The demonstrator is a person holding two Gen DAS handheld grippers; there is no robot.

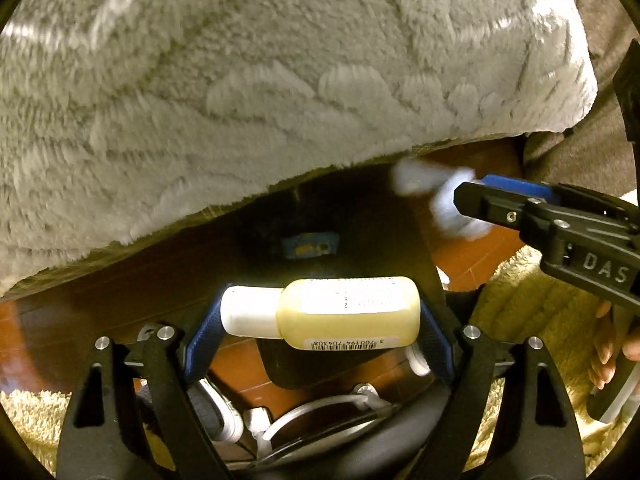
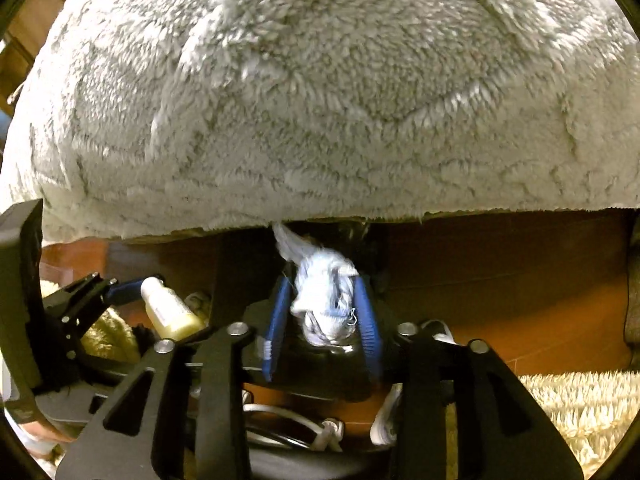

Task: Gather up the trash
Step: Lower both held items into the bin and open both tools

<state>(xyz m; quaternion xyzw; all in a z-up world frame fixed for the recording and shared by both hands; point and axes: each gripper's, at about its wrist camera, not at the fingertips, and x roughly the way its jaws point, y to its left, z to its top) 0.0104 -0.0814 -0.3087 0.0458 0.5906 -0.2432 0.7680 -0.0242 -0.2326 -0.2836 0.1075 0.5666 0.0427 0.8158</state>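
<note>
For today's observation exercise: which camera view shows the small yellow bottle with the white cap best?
The left wrist view: the yellow bottle lies sideways, close and centred between the left hand-held gripper pads, showing cap, label and barcode. The right wrist view shows the same bottle small at the left edge, partly hidden.

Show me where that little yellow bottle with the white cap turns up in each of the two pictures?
Left wrist view: the bottle lies crosswise at lower centre, between the blue pads of the left tool, cap to the left.
Right wrist view: the bottle is at lower left, cap up, in the left tool.
Shared landmark: the fluffy grey blanket fills the top of both.
</note>
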